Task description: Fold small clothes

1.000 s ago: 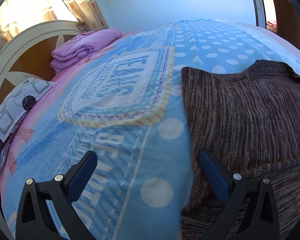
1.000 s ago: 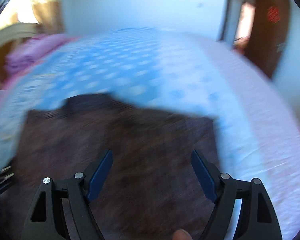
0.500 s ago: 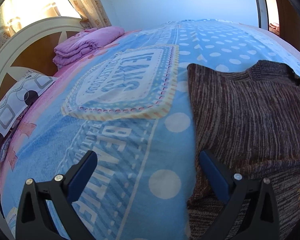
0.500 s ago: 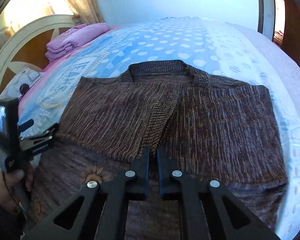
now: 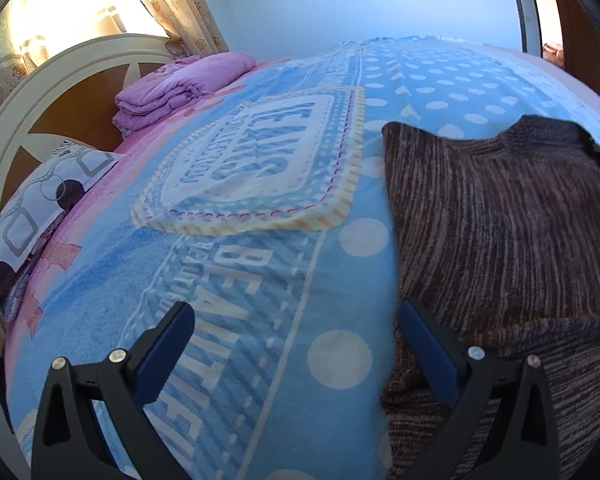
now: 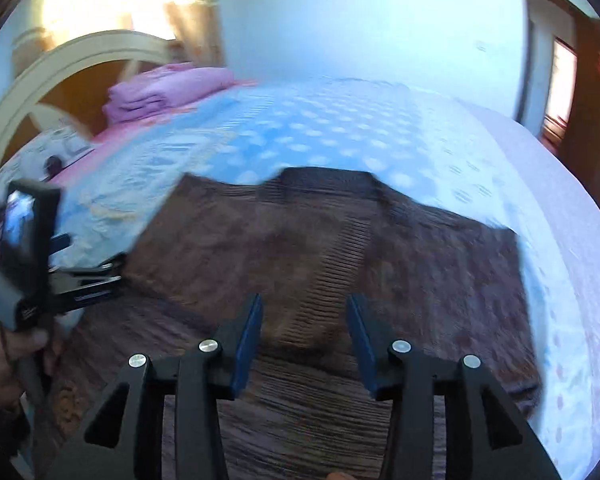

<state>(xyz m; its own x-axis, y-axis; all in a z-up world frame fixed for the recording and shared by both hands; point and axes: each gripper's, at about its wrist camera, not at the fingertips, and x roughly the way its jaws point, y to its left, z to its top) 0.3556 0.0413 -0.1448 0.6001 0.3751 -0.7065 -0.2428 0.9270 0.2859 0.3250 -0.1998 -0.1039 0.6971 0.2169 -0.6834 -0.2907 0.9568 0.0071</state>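
2 grippers hover over a brown knitted sweater [image 6: 340,248] spread flat on a bed, its neckline toward the far side of the blue polka-dot blanket [image 5: 236,264]. On the right gripper [image 6: 304,340], the jaws have just been opening and now stand partly apart above the ribbed strip down the sweater's front, with nothing pinched between them (this view is blurred). To the left, the left gripper [image 5: 296,344] has its jaws spread wide over the sweater's left edge, 1 finger above the blanket and the other above the knit, gripping nothing. A hand [image 6: 8,364] holds that gripper's handle at the edge of the right view. By the white headboard [image 5: 52,80] lie a folded purple quilt [image 5: 180,84] and a patterned pillow [image 5: 32,216].
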